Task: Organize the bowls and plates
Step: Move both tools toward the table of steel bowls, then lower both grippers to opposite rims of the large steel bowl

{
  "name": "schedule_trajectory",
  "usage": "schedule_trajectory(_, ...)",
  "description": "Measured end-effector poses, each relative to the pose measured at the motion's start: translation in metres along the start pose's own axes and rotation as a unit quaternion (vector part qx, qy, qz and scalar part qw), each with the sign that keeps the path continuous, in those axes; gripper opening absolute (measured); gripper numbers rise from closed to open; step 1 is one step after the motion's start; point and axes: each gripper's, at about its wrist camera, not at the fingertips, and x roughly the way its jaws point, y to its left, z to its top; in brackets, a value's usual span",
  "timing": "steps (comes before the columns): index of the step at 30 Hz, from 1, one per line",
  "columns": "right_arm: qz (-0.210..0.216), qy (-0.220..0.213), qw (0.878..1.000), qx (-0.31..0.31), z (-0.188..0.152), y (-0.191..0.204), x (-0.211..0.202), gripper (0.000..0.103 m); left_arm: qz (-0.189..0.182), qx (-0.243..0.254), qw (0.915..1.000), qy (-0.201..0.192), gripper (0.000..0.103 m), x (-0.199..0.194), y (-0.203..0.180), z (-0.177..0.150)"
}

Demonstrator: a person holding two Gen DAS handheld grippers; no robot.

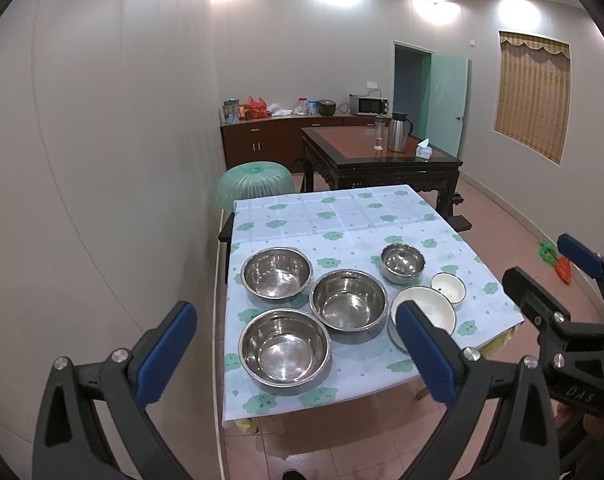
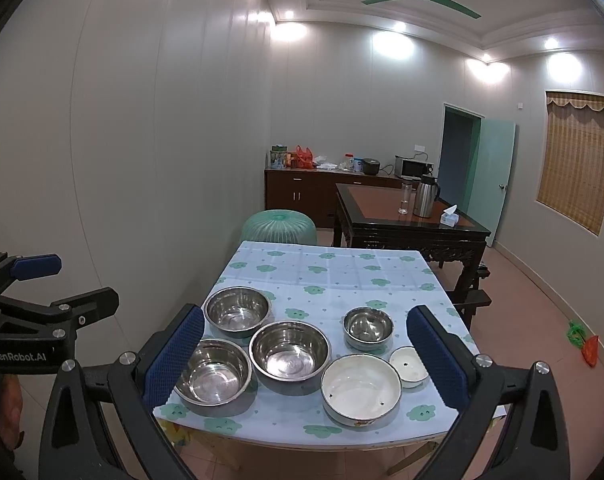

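The left gripper [image 1: 294, 344] is held up in front of the worktop [image 2: 341, 272], jaws spread wide, holding nothing. Six bowls sit on the worktop: four steel bowls [image 2: 289, 350], two white bowls [image 2: 361, 388]. The right gripper [image 2: 305, 356] is held up beside it, jaws spread too.

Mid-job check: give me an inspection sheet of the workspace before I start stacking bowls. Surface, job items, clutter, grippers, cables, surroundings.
Surface: table under a blue cloth with green prints; far half bare.
Job's things: three large steel bowls; small steel bowl; large white bowl; small white bowl beside it. All upright, unstacked, empty. No plates seen.
Clutter: nothing seen on the cloth.
Grippers: left gripper and right gripper open, short of the table, holding nothing.
Cables: nothing seen near the table.
Surroundings: green mesh cover behind the table; dark wooden table with a flask; sideboard with microwave.
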Motion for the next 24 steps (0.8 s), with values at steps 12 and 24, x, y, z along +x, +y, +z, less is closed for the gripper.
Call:
schedule_trajectory(12, 0.007, 0.009, 1.000, 0.001, -0.001, -0.003, 0.012, 0.102, 0.004, -0.002, 1.0000, 0.007, 0.101, 0.009, -0.001, 0.003)
schedule_trajectory(24, 0.014, 0.032, 0.999, 0.004, -0.005, -0.007, 0.037, 0.102, 0.007, -0.006, 0.9992, 0.038, 0.101, 0.043, 0.002, 0.006)
